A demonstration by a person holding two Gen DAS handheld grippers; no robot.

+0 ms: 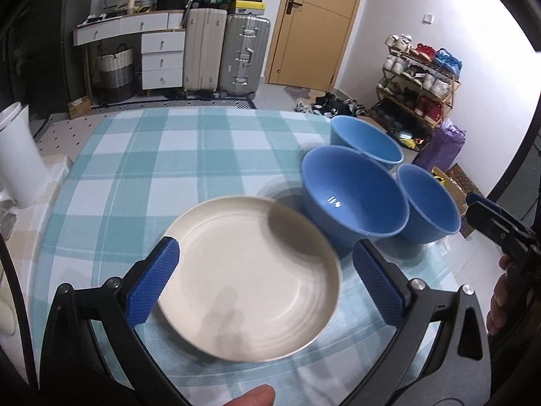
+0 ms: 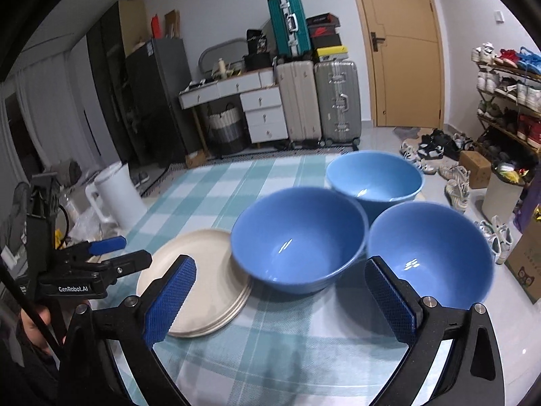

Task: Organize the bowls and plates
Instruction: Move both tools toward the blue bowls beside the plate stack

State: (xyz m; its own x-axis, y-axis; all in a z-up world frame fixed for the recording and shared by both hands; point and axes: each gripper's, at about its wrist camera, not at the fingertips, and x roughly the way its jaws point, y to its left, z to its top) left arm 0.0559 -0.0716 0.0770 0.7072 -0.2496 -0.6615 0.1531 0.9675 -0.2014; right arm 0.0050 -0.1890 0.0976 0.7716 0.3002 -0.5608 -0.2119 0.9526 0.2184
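1. On the checked tablecloth [image 1: 189, 155], cream plates [image 2: 203, 280] sit stacked, apparently three, near-left.
2. Three blue bowls [image 2: 297, 240] cluster right of the stack; the nearest-left bowl overlaps its rim.
3. Left gripper [image 1: 265, 282]: jaws wide, straddling the top plate, not gripping.
4. Right gripper [image 2: 280, 301]: jaws wide, holding nothing.

The cream plates [image 2: 199, 280], lower left of the right wrist view, look smooth and matt with faint ringed ridges. The three blue bowls [image 2: 299, 237] at centre are glossy, with small bright glints inside. The checked tablecloth [image 1: 169, 155] looks like woven cloth, finely ribbed. The blue finger pads [image 1: 154, 282] are rough, cross-hatched, on glossy black plastic arms.
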